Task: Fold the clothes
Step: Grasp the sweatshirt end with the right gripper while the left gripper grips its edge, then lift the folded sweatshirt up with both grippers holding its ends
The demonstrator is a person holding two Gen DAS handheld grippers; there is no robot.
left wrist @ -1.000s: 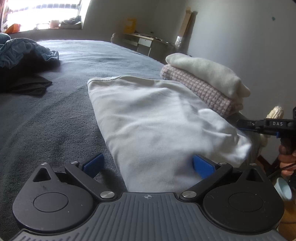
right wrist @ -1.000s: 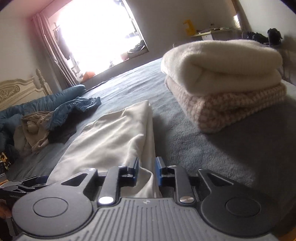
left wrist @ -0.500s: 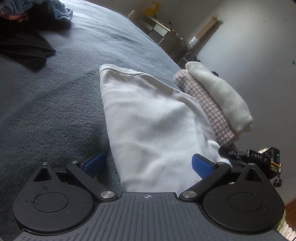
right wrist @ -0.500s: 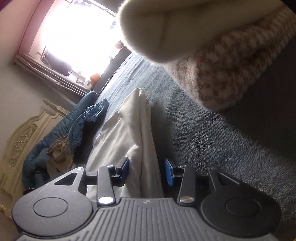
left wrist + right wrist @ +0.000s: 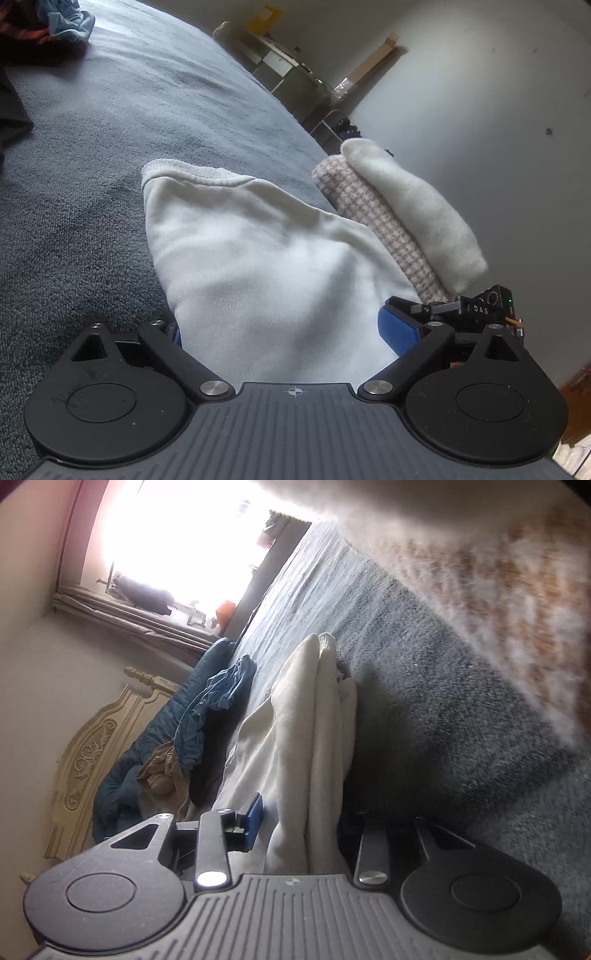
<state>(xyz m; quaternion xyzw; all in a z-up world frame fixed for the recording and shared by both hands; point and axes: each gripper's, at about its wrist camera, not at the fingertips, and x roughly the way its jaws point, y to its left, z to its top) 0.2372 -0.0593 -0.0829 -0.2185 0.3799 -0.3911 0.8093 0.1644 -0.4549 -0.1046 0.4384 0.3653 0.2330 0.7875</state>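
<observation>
My left gripper [image 5: 286,332] stood wide, both blue pads flanking near end of white garment [image 5: 258,258], lower centre of frame. My right gripper [image 5: 295,821] also spread, bunched layered edge between jaws, not pinched. Garment lay folded into thick, soft, fleecy slab on nubby grey bed [image 5: 92,166]. Judged: fold complete or mid-fold; couldn't settle which. Beyond, upper right: stack, cream fleece [image 5: 413,218] over pink houndstooth knit [image 5: 373,221].

This is a bedroom in a home. A wide bed [image 5: 110,155] with a grey blanket fills both views, a carved cream headboard [image 5: 85,753] stands at its end, and a bright curtained window [image 5: 173,542] lies beyond. Loose clothes [image 5: 207,709] lie on it, with a folded stack [image 5: 399,218] nearby and a desk [image 5: 280,66] against the far wall.
</observation>
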